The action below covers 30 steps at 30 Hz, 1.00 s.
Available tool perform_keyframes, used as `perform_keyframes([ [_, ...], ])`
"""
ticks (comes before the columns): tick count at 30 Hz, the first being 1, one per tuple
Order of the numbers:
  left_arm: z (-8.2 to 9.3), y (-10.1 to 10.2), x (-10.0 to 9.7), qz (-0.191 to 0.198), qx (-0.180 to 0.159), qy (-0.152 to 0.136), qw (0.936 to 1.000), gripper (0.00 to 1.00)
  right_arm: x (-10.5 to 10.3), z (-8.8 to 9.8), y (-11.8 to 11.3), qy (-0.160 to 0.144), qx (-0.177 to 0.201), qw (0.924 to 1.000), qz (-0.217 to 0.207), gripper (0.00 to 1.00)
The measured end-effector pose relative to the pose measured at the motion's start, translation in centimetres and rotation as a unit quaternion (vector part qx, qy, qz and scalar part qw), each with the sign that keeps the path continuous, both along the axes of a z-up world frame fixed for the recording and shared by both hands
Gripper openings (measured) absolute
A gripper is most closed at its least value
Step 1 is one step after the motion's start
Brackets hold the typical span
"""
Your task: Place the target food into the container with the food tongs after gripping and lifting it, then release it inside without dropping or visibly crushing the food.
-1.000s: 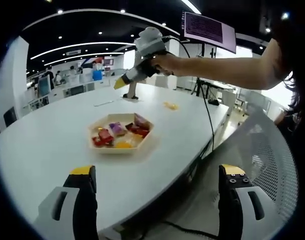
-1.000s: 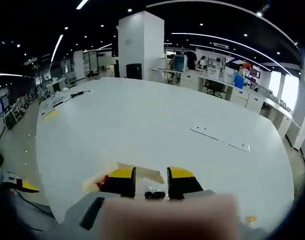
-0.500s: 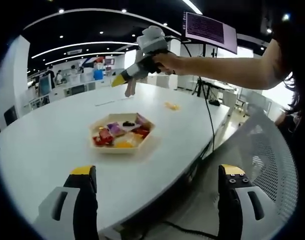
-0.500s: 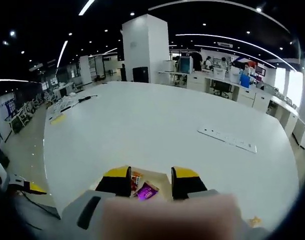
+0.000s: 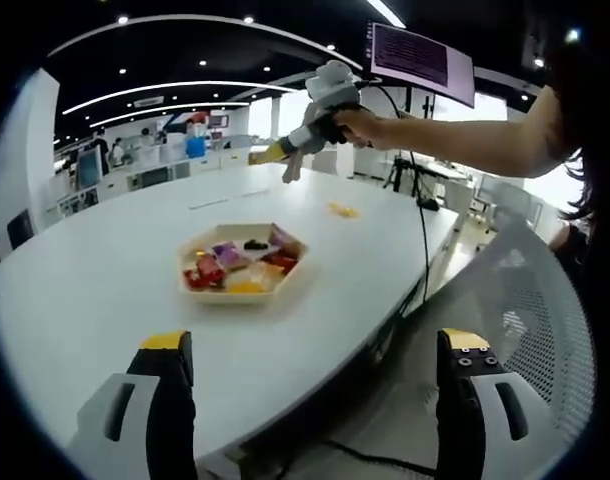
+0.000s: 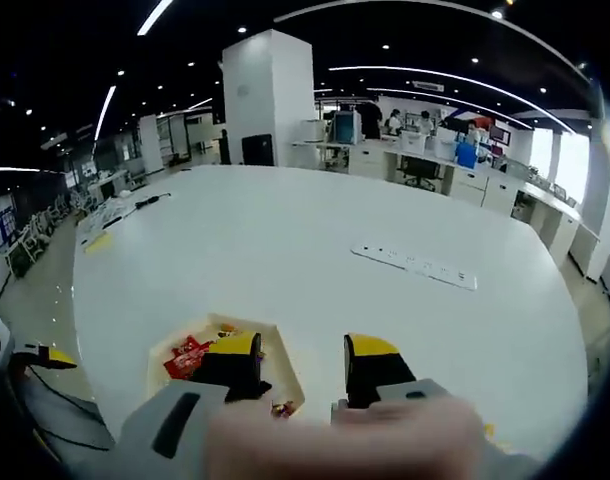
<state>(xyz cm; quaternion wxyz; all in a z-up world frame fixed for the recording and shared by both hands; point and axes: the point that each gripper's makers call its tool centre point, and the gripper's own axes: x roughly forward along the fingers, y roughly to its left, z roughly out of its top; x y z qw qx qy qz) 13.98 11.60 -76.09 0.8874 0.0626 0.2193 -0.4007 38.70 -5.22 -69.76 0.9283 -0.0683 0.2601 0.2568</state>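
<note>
Tray (image 5: 241, 290) of wrapped snacks sits near the table (image 5: 95, 280) edge, with red, purple and yellow packets (image 5: 230, 265) inside; in the right gripper view the same tray (image 6: 165, 355) lies just below the jaws. Right hand-held gripper (image 6: 303, 365) hangs above the table with jaws apart and nothing between them; in the left gripper view it (image 5: 285, 150) is raised high beyond the tray. Left hand-held gripper (image 5: 315, 400) stands wide apart, empty, off the table edge. No tongs can be identified. Judgement: lower squarely over one packet, close gently, and lift without squeezing the wrapper.
</note>
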Motion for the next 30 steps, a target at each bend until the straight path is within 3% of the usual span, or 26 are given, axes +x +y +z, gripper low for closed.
perform_keyframes([
  [6,-0.3,0.2,0.1,0.006,0.005,0.008,0.9999,0.97,0.5,-0.3,-3.5,-0.002,-0.001,0.9996,-0.030,0.32],
  [19,-0.9,0.6,0.3,0.015,0.019,0.016,0.9996,0.96,1.4,-2.6,-14.5,0.010,0.002,0.9918,-0.127,0.32],
  [23,-0.9,0.9,0.6,0.025,0.015,0.019,0.9994,0.97,1.7,-3.3,-16.6,0.020,0.035,0.9868,-0.157,0.32],
  [30,-1.1,0.9,0.5,0.027,0.015,0.024,0.9992,0.97,1.7,-5.2,-18.8,0.023,0.001,0.9851,-0.170,0.32],
])
